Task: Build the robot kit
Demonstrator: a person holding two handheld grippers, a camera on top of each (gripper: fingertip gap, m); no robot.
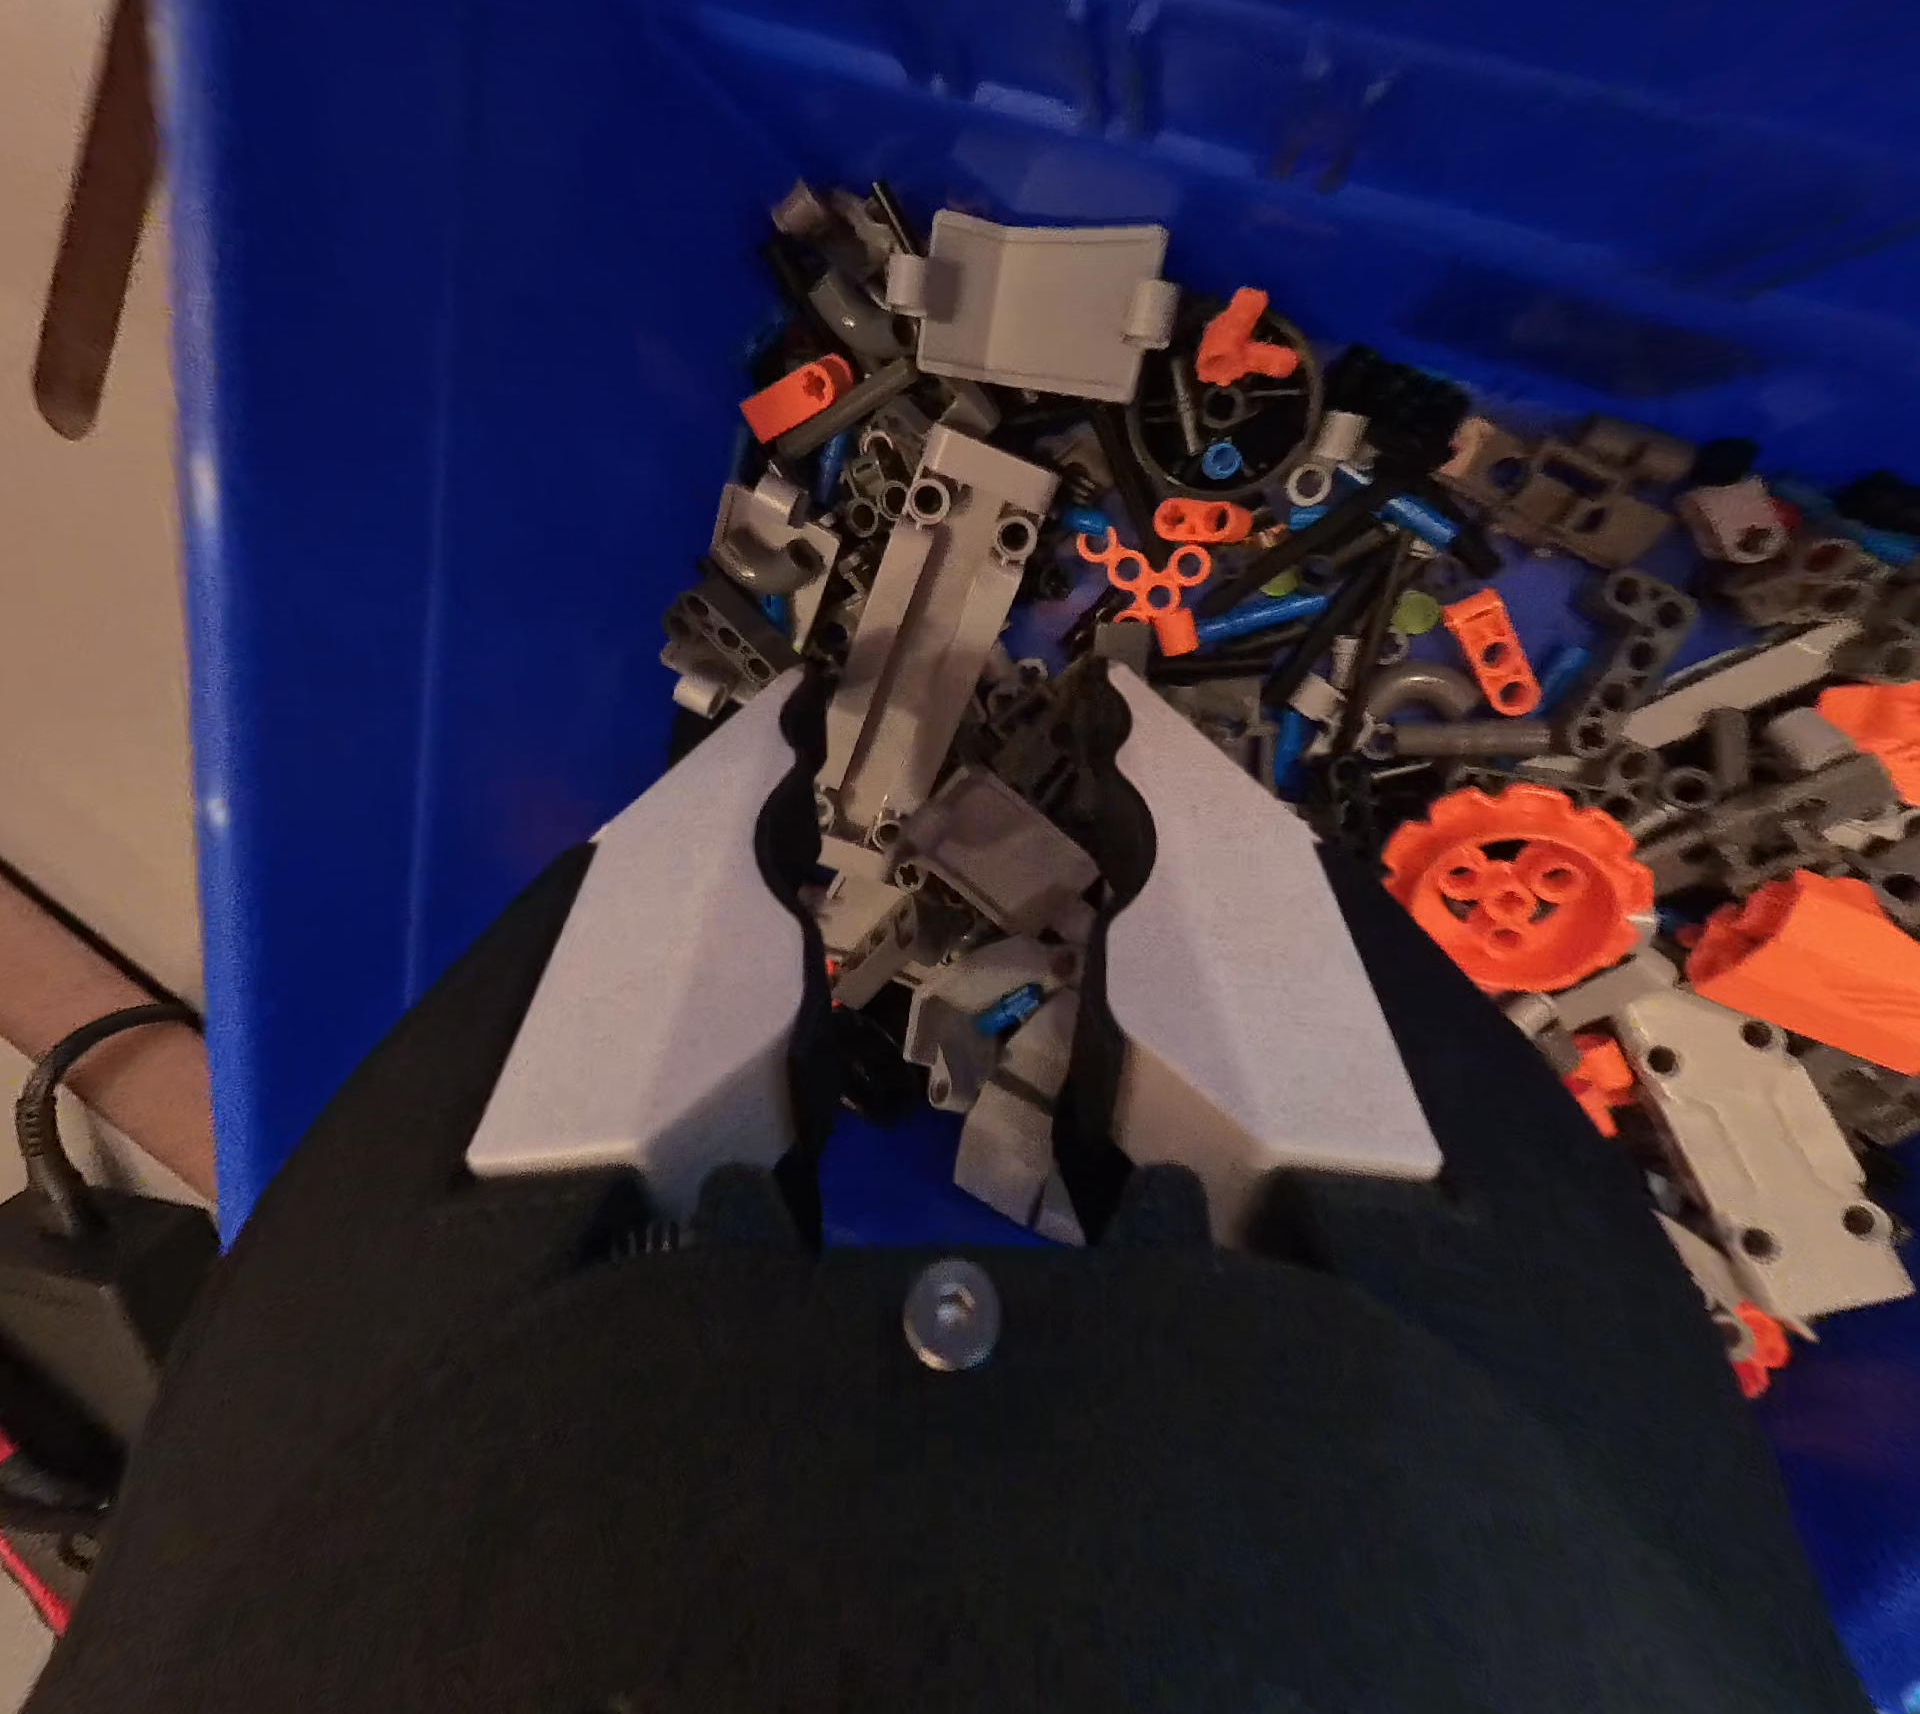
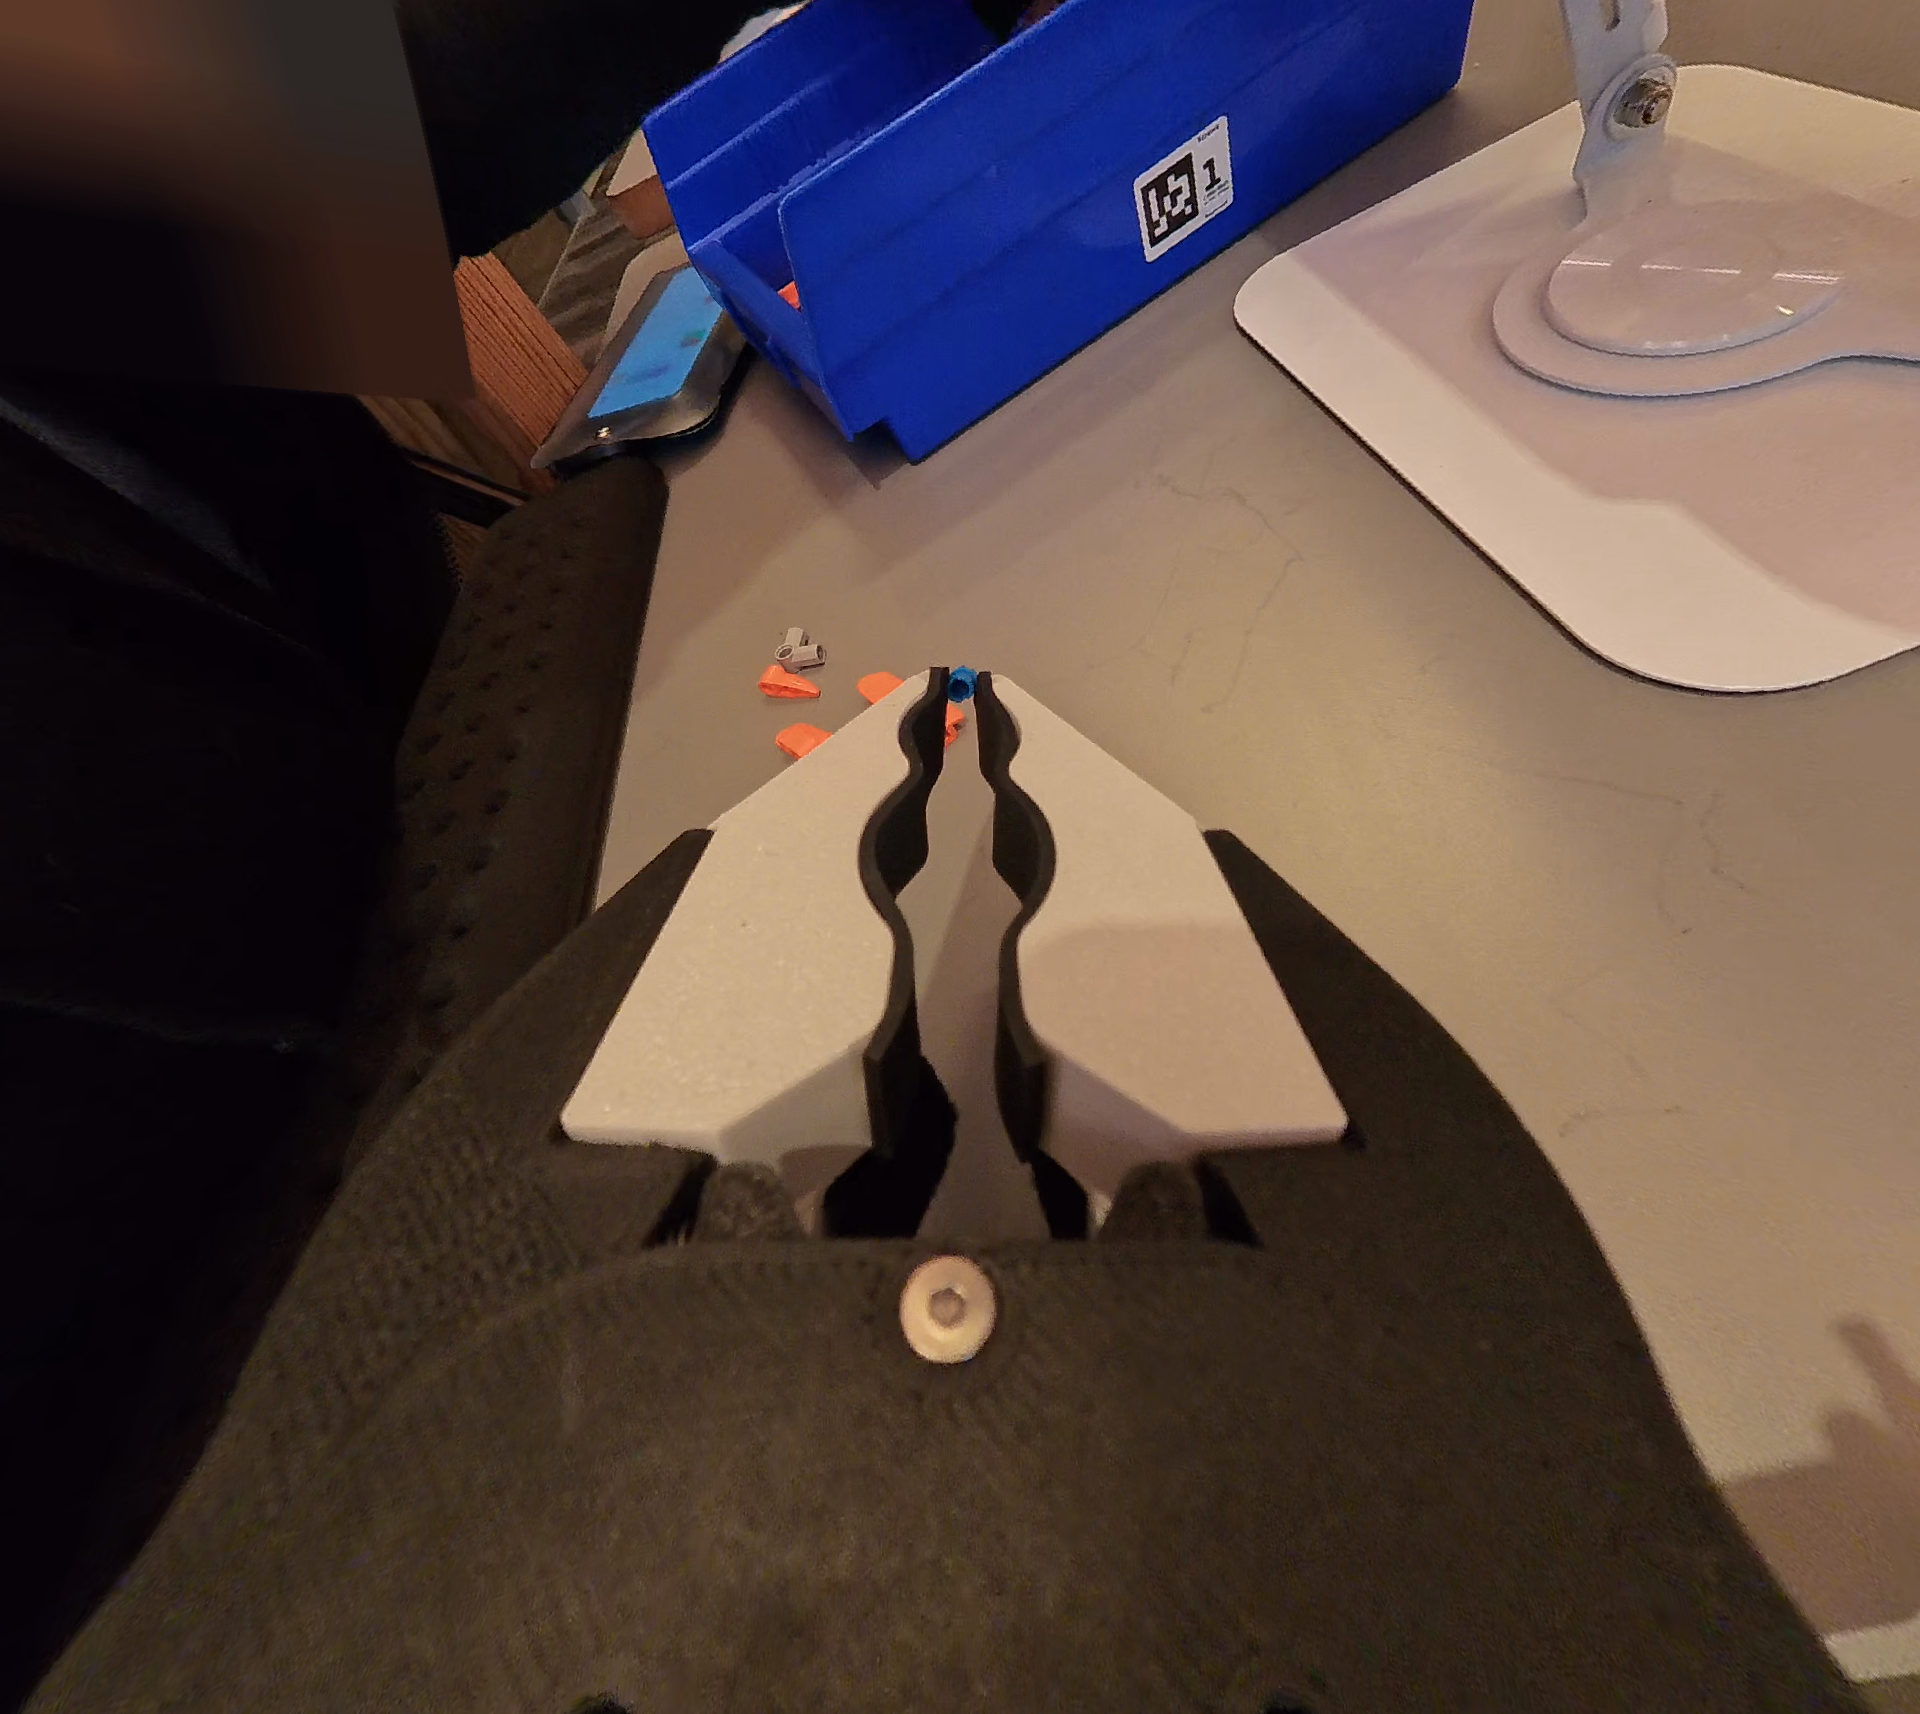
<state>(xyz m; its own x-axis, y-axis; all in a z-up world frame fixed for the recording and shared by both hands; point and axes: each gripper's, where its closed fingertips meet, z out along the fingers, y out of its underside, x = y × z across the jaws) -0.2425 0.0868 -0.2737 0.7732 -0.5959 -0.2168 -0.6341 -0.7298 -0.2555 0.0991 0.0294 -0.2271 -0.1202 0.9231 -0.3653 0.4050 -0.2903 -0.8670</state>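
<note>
The grey table [image 2: 1195,625] carries everything. To the right of the blue bin [image 2: 1039,230] stands a white stand base [image 2: 1455,469] with a jointed arm rising from it. At the bin's near-left corner, a flat device with a lit screen [image 2: 655,360] rests at the table's edge.

The bin holds a loose heap of building-toy parts [image 1: 1351,625], grey, black, orange and blue, banked into one corner. An orange toothed wheel [image 1: 1512,885] lies to one side of the heap and a grey hinged panel [image 1: 1039,308] lies against the far wall.

The left gripper [image 1: 951,688] is inside the bin, its jaws spread wide over the heap with a long grey beam [image 1: 914,656] lying between them. Whether the pads touch it, I cannot tell.

Well in front of the bin, the right gripper [image 2: 962,685] is low over the table, pinched nearly closed on a small blue pin [image 2: 958,682] at its very tips.

Just beside those tips, on the bare table, lie several orange pieces [image 2: 788,683] and one small grey connector [image 2: 800,651].
</note>
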